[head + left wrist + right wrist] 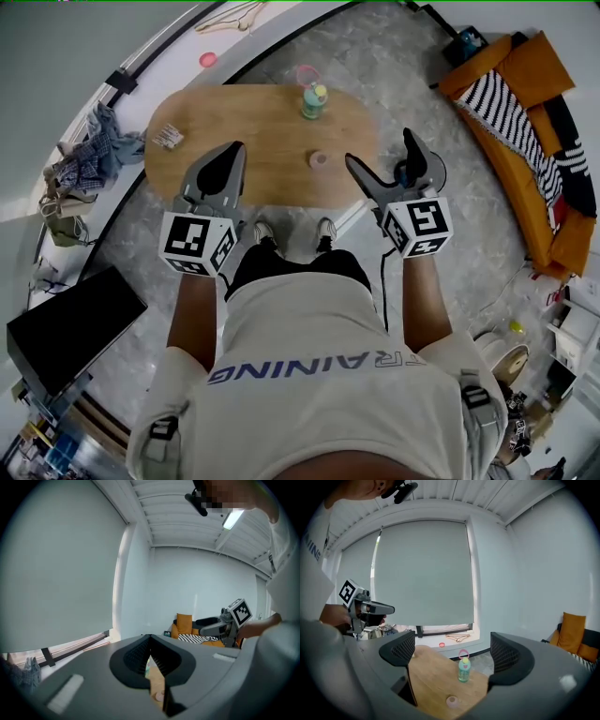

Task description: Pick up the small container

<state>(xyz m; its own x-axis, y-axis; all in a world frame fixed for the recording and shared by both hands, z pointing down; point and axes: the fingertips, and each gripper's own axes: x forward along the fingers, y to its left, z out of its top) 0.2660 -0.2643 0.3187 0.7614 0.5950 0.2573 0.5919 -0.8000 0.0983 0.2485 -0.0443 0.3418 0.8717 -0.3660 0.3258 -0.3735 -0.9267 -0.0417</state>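
Note:
The small pink container [319,159] sits on the oval wooden table [244,122], toward its near right edge. A green bottle with a pink loop lid [314,98] stands further back. My right gripper [382,150] is open, hovering just right of the container off the table's edge; in the right gripper view the container [452,701] lies low between the wide jaws, with the bottle [463,670] beyond. My left gripper [225,164] is shut and empty over the table's near left part. Through its narrow jaw gap [150,639] a sliver of table and the container [159,696] shows.
A small pale bundle [167,137] lies on the table's left end. An orange sofa with a striped blanket [525,103] stands at the right. Clothes [94,155] pile by the left wall, a black box [66,328] sits lower left. My feet [291,232] touch the table's near edge.

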